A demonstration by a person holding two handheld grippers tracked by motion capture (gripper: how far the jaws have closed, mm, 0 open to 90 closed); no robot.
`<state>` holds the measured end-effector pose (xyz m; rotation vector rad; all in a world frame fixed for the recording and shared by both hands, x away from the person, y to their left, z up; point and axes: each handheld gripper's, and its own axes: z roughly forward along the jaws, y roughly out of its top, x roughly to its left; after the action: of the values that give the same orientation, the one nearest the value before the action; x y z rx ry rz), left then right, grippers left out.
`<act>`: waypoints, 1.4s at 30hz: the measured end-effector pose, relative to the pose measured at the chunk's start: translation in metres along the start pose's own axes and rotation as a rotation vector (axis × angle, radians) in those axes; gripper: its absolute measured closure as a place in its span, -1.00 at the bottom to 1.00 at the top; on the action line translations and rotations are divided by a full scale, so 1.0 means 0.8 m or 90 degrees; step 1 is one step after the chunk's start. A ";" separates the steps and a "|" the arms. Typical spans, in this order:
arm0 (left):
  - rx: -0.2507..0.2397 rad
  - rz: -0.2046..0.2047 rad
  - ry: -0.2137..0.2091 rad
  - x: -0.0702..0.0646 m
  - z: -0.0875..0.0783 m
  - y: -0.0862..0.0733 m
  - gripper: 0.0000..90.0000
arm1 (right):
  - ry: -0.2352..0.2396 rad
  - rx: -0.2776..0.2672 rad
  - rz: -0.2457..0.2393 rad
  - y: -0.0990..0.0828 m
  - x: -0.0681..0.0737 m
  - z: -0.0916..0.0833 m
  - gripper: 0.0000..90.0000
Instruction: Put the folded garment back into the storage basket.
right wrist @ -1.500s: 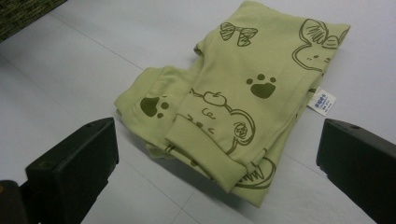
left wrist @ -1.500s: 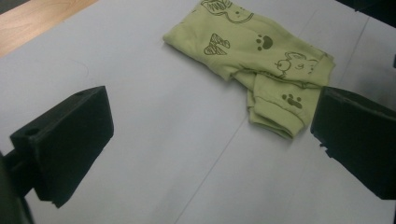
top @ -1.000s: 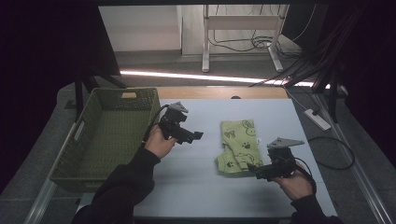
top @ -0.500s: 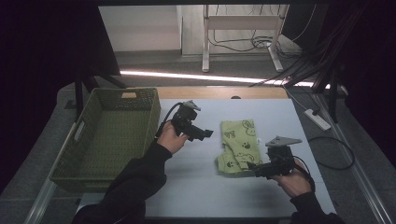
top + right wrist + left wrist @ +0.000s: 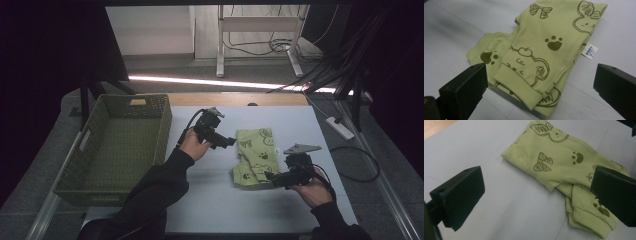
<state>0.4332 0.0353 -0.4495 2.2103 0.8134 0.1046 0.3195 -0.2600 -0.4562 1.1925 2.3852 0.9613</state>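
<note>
Pale green cotton, printed with paw marks, bows and cartoon animals, makes up the folded garment [image 5: 256,157] lying on the grey table [image 5: 210,200], right of centre and well apart from the green basket [image 5: 117,145] at the left. The right gripper [image 5: 272,177] sits low at the garment's near edge, its jaws spread wide around the cuffed end [image 5: 524,87] without touching it. The left gripper [image 5: 227,142] hovers just beside the garment's left edge, jaws also spread, the cloth showing between them. The likely trouble is a shallow bite: if either gripper closes on the top layer alone, the fold may open and the piece sag or slide apart when lifted. A small white label [image 5: 590,51] pokes out at one side. The basket looks empty as far as its mesh floor shows.
</note>
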 end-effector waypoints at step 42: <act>0.044 -0.020 0.086 0.037 0.109 0.024 -1.00 | -0.045 0.070 0.032 0.003 -0.034 0.039 -0.99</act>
<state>0.4944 -0.0123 -0.5028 2.2728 0.9381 0.2165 0.3540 -0.2668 -0.4780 1.3081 2.3896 0.7978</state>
